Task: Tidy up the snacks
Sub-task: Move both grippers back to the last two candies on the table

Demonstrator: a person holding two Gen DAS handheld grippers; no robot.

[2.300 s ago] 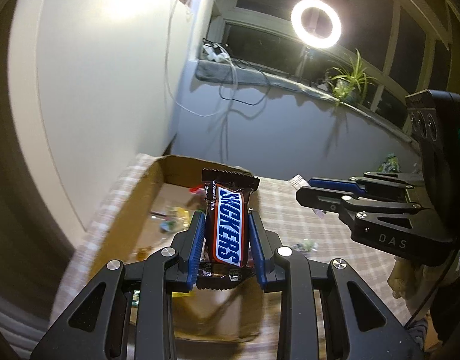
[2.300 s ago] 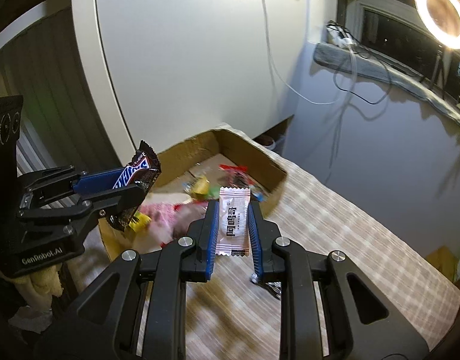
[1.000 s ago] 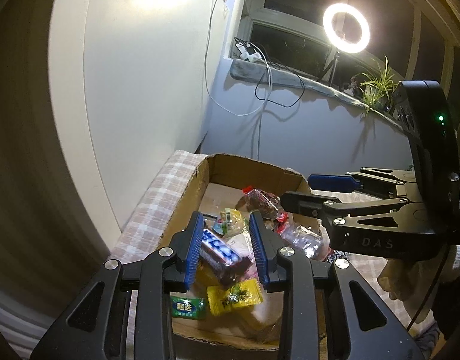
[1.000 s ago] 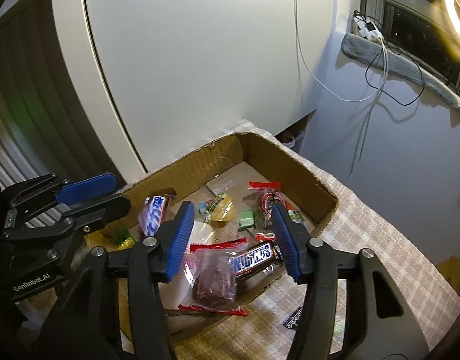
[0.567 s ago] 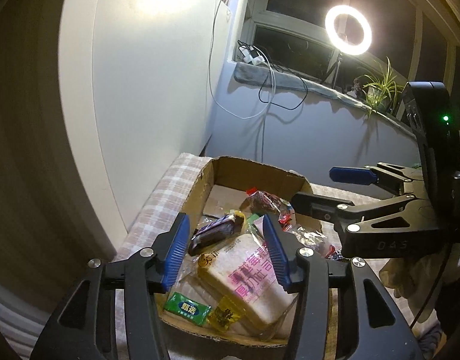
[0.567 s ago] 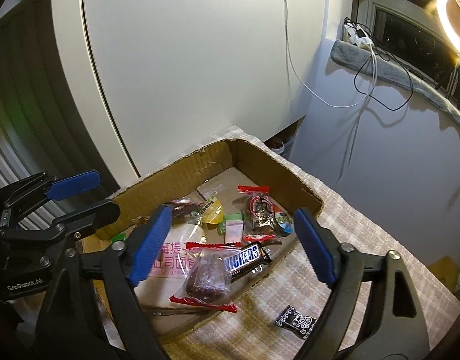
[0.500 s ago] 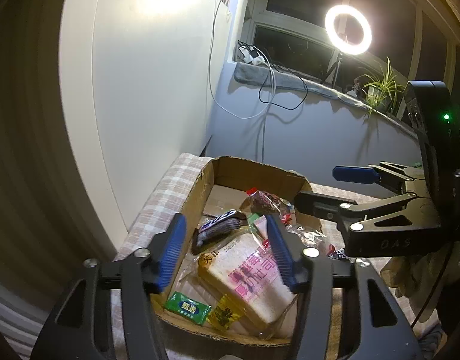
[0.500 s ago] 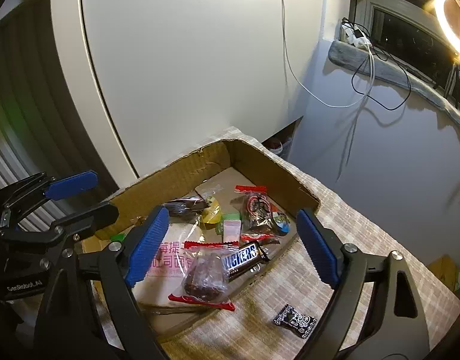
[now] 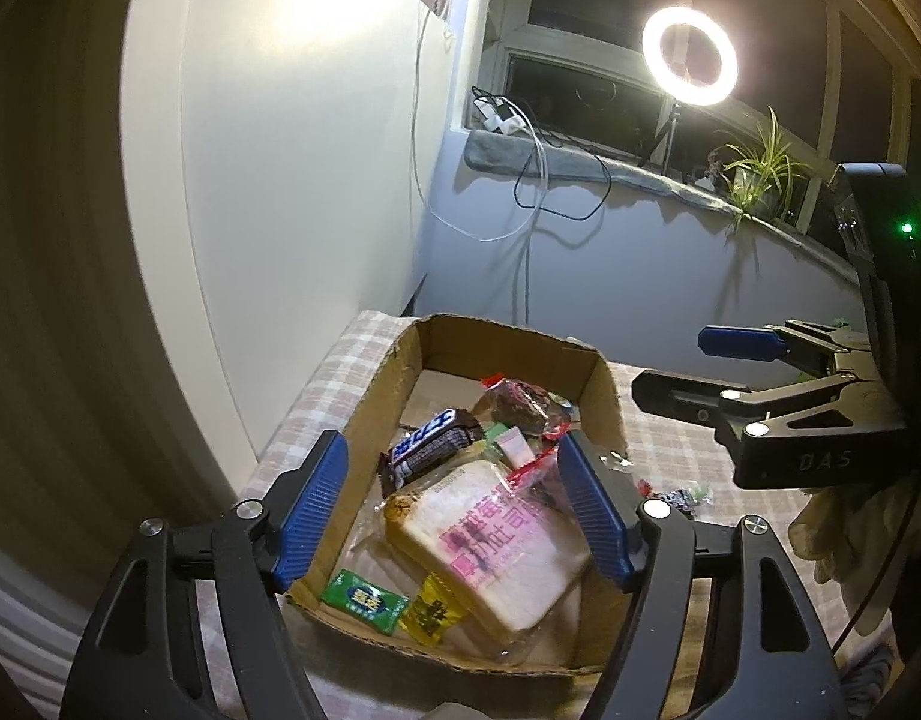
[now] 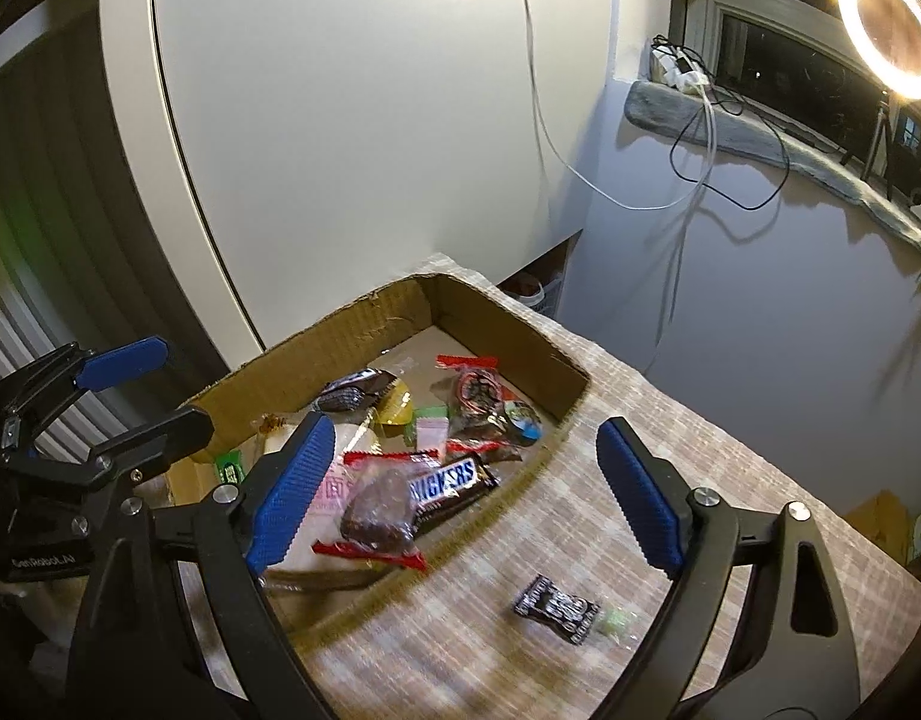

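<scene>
A cardboard box [image 9: 604, 396] full of snacks sits on the checked cloth. My left gripper [image 9: 449, 443] hovers over it, its jaws opening and nothing between the pads. Below it a Snickers bar [image 9: 430, 450] lies loose on a bagged bread slice [image 9: 496, 546]. My right gripper [image 10: 465, 423] stands wide open and empty over the box's [image 10: 508, 312] near corner. A pink-white sachet [image 10: 430, 429] lies in the box by a second Snickers bar [image 10: 451, 480] and a wrapped brownie [image 10: 379, 510]. Each gripper shows in the other's view: right gripper [image 9: 670, 369], left gripper [image 10: 187, 387].
A black wrapped candy [image 10: 556, 600] lies on the cloth right of the box, with small sweets [image 9: 676, 495] nearby. A white wall panel stands close behind the box. Cables hang from the window sill [image 9: 580, 159], under a ring light [image 9: 688, 63].
Both grippers opened wide. The left let the Snickers bar fall into the box and the right released the pink-white sachet there. The right gripper has drawn back slightly.
</scene>
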